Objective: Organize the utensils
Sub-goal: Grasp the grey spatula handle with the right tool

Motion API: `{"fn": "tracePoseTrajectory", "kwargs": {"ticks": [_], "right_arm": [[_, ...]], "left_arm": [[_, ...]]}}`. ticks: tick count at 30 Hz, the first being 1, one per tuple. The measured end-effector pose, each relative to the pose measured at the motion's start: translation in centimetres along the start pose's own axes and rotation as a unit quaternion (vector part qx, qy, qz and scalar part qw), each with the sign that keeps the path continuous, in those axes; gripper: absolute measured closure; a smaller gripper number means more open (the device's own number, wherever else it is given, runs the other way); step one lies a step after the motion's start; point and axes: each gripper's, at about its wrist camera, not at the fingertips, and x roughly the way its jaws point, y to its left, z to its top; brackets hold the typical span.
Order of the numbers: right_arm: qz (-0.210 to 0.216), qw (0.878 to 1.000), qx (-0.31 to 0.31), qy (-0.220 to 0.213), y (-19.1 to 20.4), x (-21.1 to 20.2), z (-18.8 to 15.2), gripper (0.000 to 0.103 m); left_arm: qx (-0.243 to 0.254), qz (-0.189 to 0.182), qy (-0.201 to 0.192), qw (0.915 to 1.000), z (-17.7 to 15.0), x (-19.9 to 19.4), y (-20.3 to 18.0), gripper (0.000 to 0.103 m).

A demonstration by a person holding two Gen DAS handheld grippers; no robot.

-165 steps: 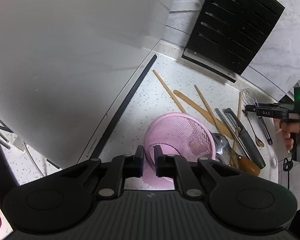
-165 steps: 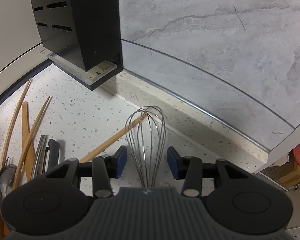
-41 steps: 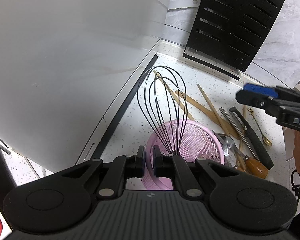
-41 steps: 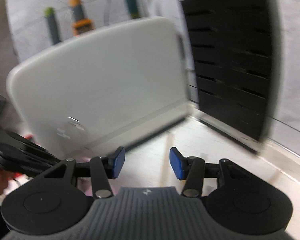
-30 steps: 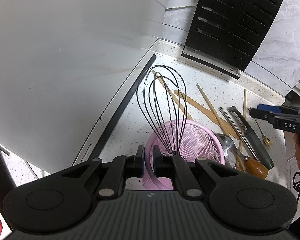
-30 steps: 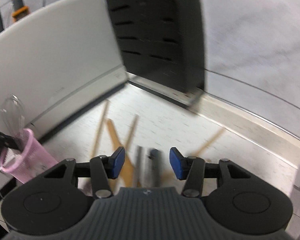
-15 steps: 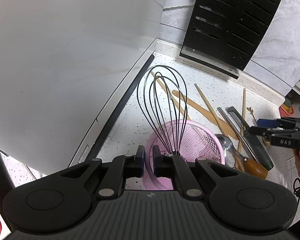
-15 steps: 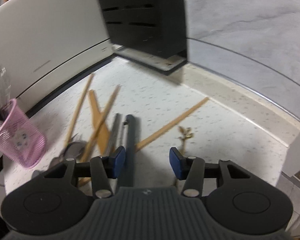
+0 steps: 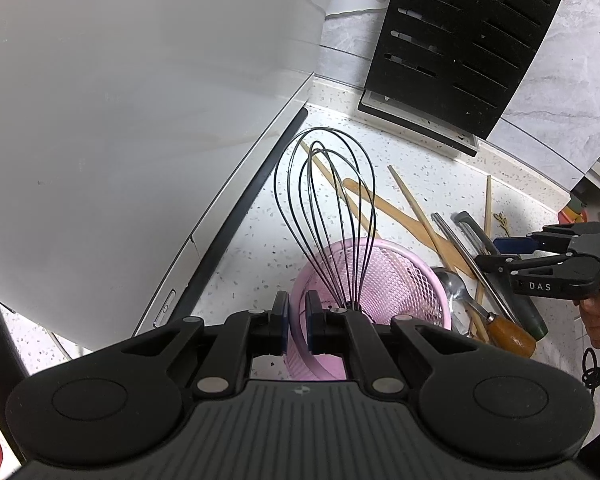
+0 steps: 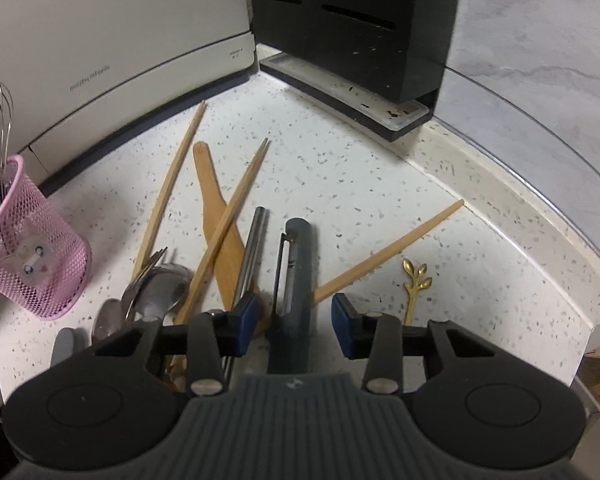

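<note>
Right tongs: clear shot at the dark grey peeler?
Probably yes. The dark grey peeler lies on top, between the closing right tongs, pads not yet touching. A steel handle crowds the left pad's side.

The left gripper (image 9: 296,322) is kept pinched tight and pitched steeply downward. The right gripper (image 10: 293,322), held in a hand (image 9: 598,316) at far right, is angled downward, its jaws closing.

Pink mesh basket (image 10: 32,256), silver-wire whisk (image 9: 328,216) inside. White worktop (image 10: 380,184) with dark speckles. Tan wooden chopsticks (image 10: 392,248), tan spatula (image 10: 216,216), dark grey-green peeler (image 10: 296,276), gold leaf-handled spoon (image 10: 414,284), black slotted knife block (image 10: 348,20), blue-padded fingers (image 10: 244,322).
</note>
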Motion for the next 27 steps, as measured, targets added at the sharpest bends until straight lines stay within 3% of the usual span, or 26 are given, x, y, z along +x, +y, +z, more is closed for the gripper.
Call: {"fn": "tracePoseTrajectory", "kwargs": {"ticks": [5, 9, 10, 18, 27], "right_arm": [[0.006, 1.0, -0.016, 0.019, 0.2, 0.2, 0.5, 0.065], [0.017, 1.0, -0.019, 0.017, 0.4, 0.2, 0.5, 0.086], [0.019, 0.999, -0.019, 0.016, 0.6, 0.1, 0.5, 0.087], [0.015, 1.0, -0.014, -0.004, 0.6, -0.5, 0.2, 0.088], [0.029, 0.997, 0.009, -0.068, 0.4, -3.5, 0.4, 0.089]], "left_arm": [[0.001, 0.0, 0.001, 1.0, 0.0, 0.1, -0.1, 0.096], [-0.001, 0.0, 0.001, 1.0, 0.0, 0.2, -0.1, 0.096], [-0.001, 0.0, 0.001, 1.0, -0.1, 0.2, -0.1, 0.096], [-0.002, -0.005, -0.003, 1.0, -0.1, -0.1, 0.1, 0.096], [-0.001, -0.007, -0.005, 1.0, -0.1, -0.3, 0.2, 0.096]]}}
